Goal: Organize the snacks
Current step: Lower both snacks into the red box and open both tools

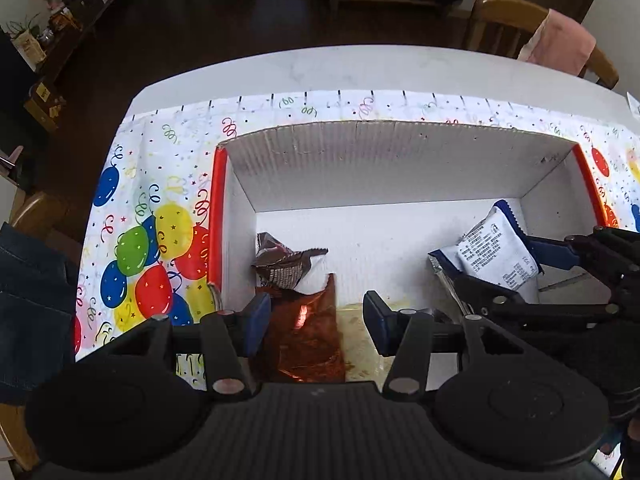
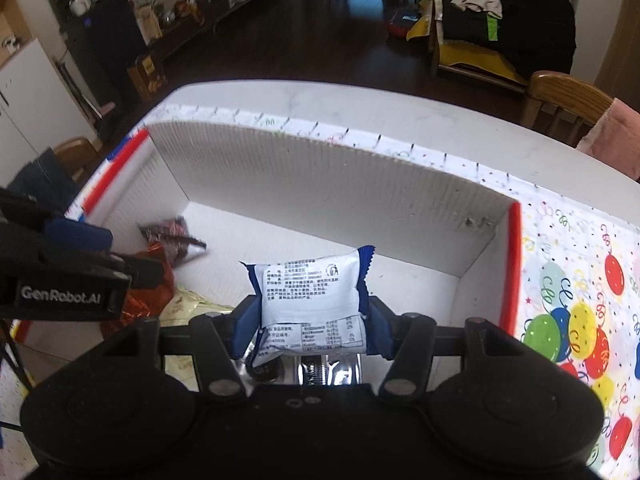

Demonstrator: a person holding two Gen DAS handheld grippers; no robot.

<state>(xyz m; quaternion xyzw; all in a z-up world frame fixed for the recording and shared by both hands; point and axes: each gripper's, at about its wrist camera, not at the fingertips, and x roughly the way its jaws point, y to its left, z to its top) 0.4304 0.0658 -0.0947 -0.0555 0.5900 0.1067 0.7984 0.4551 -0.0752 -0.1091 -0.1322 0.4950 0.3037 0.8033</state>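
Note:
A white cardboard box with red outer sides stands open on the table. My left gripper hangs over its near left part, shut on an orange-red foil packet that runs up between the pads. A brown chocolate packet lies on the box floor just beyond it. My right gripper is shut on a white-and-blue snack packet, held upright above the box's right half. The left gripper's fingers show at the left of the right wrist view, over a pale yellow packet.
A balloon-print cloth covers the white table around the box. A wooden chair with a pink cloth stands behind the far right corner. A person's denim-clad leg is at the left edge. Dark floor and cluttered shelves lie beyond.

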